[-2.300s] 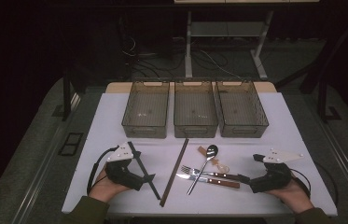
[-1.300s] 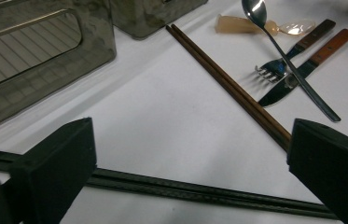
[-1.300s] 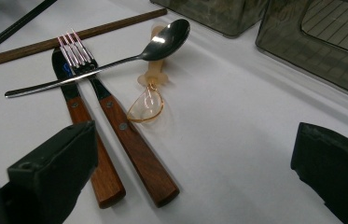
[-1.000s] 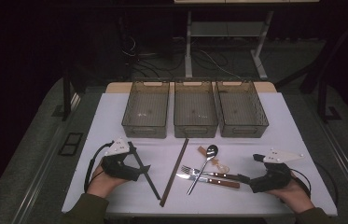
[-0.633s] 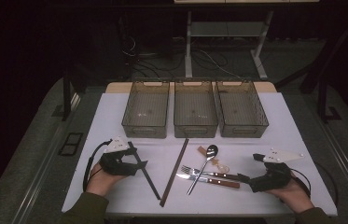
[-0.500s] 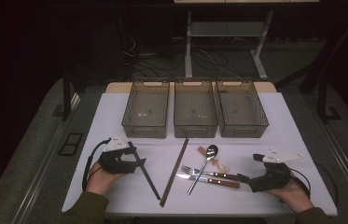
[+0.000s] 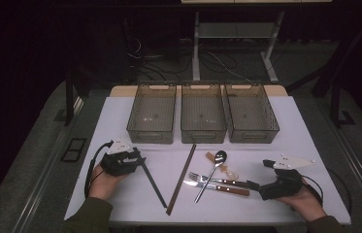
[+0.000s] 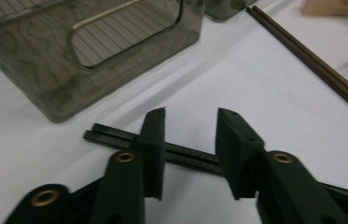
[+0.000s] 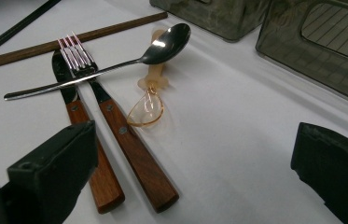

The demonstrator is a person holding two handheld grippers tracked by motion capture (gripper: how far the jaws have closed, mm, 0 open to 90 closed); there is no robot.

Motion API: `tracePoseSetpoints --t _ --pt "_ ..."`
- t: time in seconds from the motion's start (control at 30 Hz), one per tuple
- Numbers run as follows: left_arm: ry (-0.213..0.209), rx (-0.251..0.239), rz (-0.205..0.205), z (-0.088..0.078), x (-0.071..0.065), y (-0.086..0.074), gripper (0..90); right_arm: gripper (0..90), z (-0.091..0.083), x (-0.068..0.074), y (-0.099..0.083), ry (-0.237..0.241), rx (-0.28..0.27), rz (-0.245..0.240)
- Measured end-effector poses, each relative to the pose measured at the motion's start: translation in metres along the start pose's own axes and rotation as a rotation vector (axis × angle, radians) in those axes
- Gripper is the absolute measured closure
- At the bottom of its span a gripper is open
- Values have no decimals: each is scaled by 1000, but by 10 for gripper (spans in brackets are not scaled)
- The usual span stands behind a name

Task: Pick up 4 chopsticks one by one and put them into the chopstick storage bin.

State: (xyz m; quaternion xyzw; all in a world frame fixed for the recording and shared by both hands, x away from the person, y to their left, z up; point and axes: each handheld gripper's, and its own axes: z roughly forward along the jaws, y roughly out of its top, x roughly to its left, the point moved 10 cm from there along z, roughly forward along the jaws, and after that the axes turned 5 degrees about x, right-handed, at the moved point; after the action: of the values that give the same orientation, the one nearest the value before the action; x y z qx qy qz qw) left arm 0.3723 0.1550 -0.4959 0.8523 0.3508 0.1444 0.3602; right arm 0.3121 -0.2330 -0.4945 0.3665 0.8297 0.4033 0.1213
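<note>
we see the left hand resting low on the white table, wrist angled toward the bins, its left claw reaching over the thin black chopsticks. that dark pair lies flat in front of the left smoky clear plastic bin, running slantwise toward the table's near edge. the claw's jaws have just been closing, pads astride the sticks, not yet pressing. the right claw gapes wide near the wooden-handled fork.
</note>
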Motion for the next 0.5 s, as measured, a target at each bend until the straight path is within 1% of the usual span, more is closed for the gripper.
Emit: tracePoseSetpoints --t 0.1,0.17,0.2,0.23,0.3,0.43,0.5 --pt "26 6 7 1 6 2 692 8 0 1 -1 1 7 1" --pt "30 16 7 3 9 1 712 8 0 1 -1 1 8 2" --pt "38 27 5 4 10 1 728 8 0 1 -1 1 6 1" --pt "45 29 1 5 12 1 740 8 0 1 -1 1 5 2" --pt "58 33 4 5 16 2 775 8 0 0 -1 0 5 2" --pt "77 32 -9 5 24 5 854 8 0 1 -1 1 8 2" --pt "81 30 -23 5 30 5 888 8 0 0 -1 0 6 2"
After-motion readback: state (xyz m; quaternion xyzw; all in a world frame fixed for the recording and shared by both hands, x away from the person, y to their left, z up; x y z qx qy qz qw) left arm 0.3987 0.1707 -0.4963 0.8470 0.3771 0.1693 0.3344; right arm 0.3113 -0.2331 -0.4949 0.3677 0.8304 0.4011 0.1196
